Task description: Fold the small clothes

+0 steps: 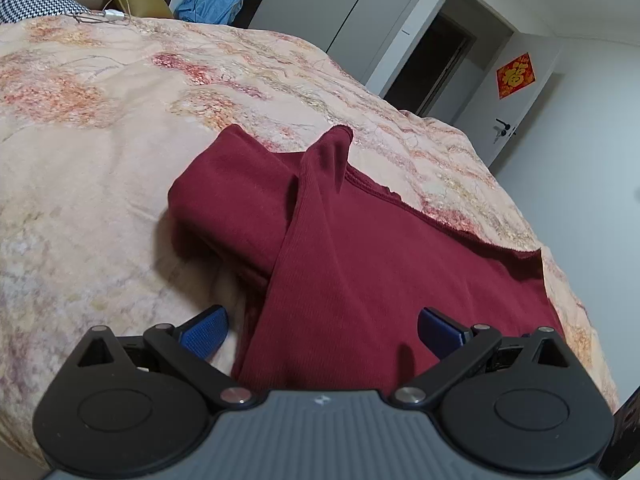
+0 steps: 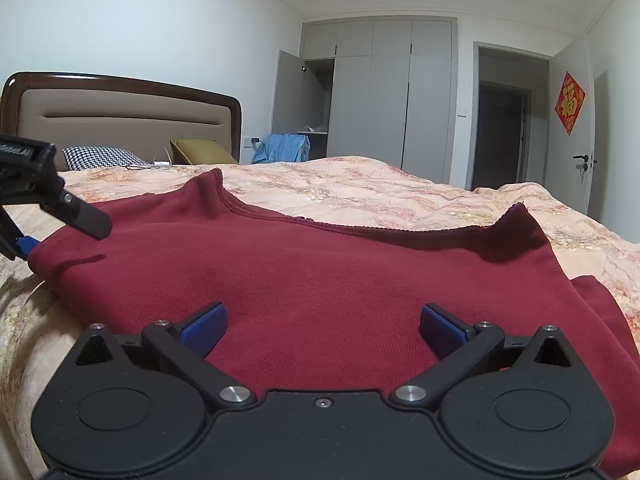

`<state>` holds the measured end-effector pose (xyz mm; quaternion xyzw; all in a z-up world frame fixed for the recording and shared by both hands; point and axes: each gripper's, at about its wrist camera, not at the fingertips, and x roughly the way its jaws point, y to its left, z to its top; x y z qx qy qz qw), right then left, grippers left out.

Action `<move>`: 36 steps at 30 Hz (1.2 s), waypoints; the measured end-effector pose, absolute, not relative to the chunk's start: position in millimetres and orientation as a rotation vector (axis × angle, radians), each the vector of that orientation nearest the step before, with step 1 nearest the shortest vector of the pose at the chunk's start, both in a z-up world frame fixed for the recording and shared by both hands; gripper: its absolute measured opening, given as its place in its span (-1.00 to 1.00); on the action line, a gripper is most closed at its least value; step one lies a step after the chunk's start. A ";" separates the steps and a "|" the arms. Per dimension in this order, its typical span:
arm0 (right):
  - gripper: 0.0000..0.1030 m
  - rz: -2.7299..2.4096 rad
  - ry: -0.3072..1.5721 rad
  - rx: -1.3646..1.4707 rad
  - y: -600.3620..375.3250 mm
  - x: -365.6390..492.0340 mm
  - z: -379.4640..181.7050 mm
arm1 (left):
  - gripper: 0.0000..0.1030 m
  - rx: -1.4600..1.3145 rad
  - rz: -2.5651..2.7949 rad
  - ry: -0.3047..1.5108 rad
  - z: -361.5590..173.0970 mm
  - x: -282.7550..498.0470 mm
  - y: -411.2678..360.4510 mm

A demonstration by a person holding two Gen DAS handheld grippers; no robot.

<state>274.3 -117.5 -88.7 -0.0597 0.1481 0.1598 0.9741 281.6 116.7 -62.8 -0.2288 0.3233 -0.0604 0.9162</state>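
A dark red ribbed garment [image 1: 360,264] lies on the bed, its left side folded over into a long flap that runs toward a raised tip. My left gripper [image 1: 322,330] hovers open at the garment's near left edge, blue pads wide apart, with only cloth below them. In the right wrist view the same garment [image 2: 320,280] spreads flat with its neckline facing away. My right gripper [image 2: 323,330] is open above the cloth's near edge and holds nothing. The left gripper [image 2: 24,240] shows at the far left of that view, at the garment's left edge.
A floral peach bedspread [image 1: 100,140] covers the bed. At the head lie a houndstooth pillow [image 2: 100,157], an olive cushion [image 2: 200,150] and a white charger with cable [image 2: 160,164]. A blue bag [image 2: 282,147], grey wardrobes [image 2: 384,96] and an open doorway [image 2: 504,128] stand beyond.
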 end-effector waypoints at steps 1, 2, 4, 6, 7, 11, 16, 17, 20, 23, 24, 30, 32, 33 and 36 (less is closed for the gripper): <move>0.99 0.322 0.299 -0.120 -117.4 274.3 -88.8 | 0.99 -0.475 -0.124 0.666 -62.7 283.4 117.3; 0.99 0.322 0.299 -0.121 -117.4 274.3 -88.8 | 0.99 -0.477 -0.123 0.666 -62.5 285.2 117.6; 0.99 0.322 0.299 -0.121 -117.4 274.4 -88.8 | 0.99 -0.471 -0.119 0.669 -62.2 288.6 117.1; 0.99 0.322 0.299 -0.121 -117.4 274.5 -88.8 | 0.99 -0.460 -0.119 0.672 -61.8 291.6 116.1; 0.99 0.322 0.299 -0.121 -117.5 274.5 -88.8 | 0.99 -0.456 -0.118 0.672 -61.7 292.9 115.9; 0.99 0.321 0.299 -0.122 -117.4 274.0 -89.2 | 0.95 -0.478 -0.112 0.668 -62.2 296.4 118.4; 0.99 0.319 0.296 -0.123 -118.0 272.5 -89.2 | 0.25 -0.507 -0.093 0.642 -64.1 296.0 124.6; 0.99 0.318 0.295 -0.124 -117.8 272.2 -89.3 | 0.14 -0.517 -0.092 0.637 -65.1 295.8 125.9; 0.99 0.316 0.291 -0.127 -116.9 271.5 -89.6 | 0.06 -0.545 -0.098 0.634 -68.6 297.9 128.6; 0.99 0.317 0.291 -0.125 -116.7 271.2 -89.6 | 0.17 -0.589 -0.094 0.634 -74.3 301.7 132.1; 0.99 0.317 0.290 -0.124 -116.6 271.0 -89.6 | 0.17 -0.596 -0.089 0.633 -75.4 302.9 132.1; 0.99 0.318 0.291 -0.120 -117.0 271.2 -89.5 | 0.16 -0.525 -0.059 0.650 -71.3 306.7 120.5; 0.99 0.318 0.290 -0.121 -117.2 271.2 -89.6 | 0.16 -0.508 -0.054 0.654 -69.7 305.8 117.4; 0.99 0.318 0.290 -0.120 -117.3 271.2 -89.5 | 0.16 -0.505 -0.052 0.656 -69.3 305.9 117.0; 0.99 0.318 0.290 -0.120 -117.3 271.2 -89.5 | 0.16 -0.498 -0.052 0.665 -67.8 306.4 116.7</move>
